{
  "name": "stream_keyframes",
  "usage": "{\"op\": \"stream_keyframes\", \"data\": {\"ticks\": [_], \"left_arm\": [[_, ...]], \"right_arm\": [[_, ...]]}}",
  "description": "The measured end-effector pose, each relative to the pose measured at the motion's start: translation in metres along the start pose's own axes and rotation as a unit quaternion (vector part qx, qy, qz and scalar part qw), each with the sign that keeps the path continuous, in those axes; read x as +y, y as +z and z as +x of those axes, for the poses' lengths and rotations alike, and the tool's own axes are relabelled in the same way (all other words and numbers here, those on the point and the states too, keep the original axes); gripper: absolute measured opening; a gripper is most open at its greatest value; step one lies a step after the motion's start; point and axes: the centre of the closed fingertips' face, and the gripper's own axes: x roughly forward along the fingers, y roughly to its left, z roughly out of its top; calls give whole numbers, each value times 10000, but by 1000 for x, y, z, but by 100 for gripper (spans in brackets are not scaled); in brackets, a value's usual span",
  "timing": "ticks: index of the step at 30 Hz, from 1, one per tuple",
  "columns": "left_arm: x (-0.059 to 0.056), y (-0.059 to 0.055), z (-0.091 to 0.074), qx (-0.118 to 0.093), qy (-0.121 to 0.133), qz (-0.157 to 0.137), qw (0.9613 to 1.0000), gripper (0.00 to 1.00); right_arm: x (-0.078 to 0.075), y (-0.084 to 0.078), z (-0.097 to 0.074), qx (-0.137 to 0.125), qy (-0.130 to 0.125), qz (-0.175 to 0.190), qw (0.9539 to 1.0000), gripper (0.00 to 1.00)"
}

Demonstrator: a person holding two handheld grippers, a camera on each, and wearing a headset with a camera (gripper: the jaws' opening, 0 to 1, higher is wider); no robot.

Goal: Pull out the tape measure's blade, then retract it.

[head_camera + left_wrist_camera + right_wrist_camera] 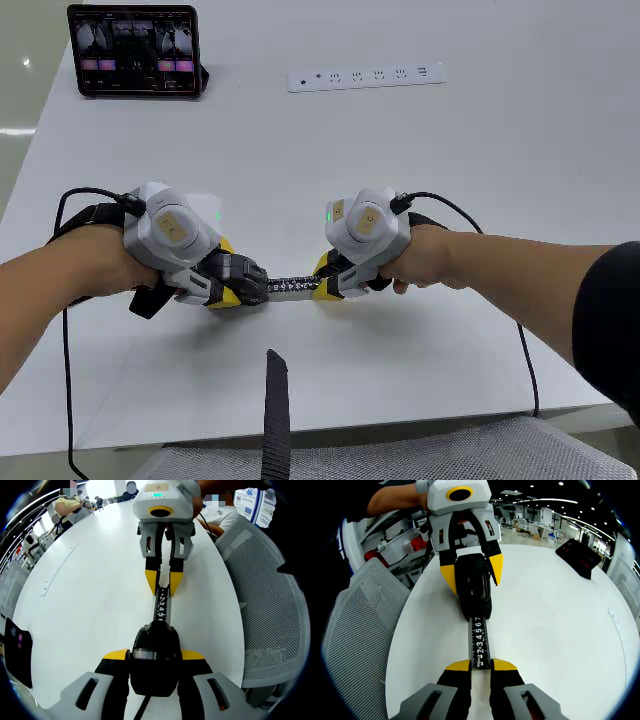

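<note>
The black tape measure case [243, 279] [155, 655] [474, 584] sits between the jaws of my left gripper [232, 288] [155, 656] [472, 575], which is shut on it. A short stretch of the numbered blade [292, 286] [162, 605] [479, 642] runs from the case to my right gripper [325, 284] [480, 665] [162, 582], shut on the blade's end. Both grippers face each other just above the white table [420, 150], a few centimetres apart.
A tablet [134, 48] stands at the far left of the table and a white power strip [366, 76] lies at the back. Cables [67, 330] trail from both grippers. A mesh chair back [400, 455] is at the near edge.
</note>
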Motion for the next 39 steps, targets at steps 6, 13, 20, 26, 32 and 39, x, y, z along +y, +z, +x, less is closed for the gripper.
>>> {"op": "stream_keyframes", "data": {"ticks": [6,13,20,26,32,39], "left_arm": [[0,0,0,8,-8,9,10000,32],[0,0,0,17,-11,10,10000,32],[1,0,0,28,-7,3,10000,32],[2,-1,0,26,-1,-9,10000,32],[2,-1,0,25,-9,0,10000,32],[2,0,0,14,-2,5,10000,32]], "right_arm": [[0,-1,-1,11,11,3,10000,9],[0,-3,-3,4,19,8,10000,9],[-1,-5,-5,19,17,4,10000,9],[-2,-10,-9,61,16,10,10000,9],[-2,-11,-10,64,-19,44,10000,9],[-3,-16,-14,118,-19,30,9999,9]]}}
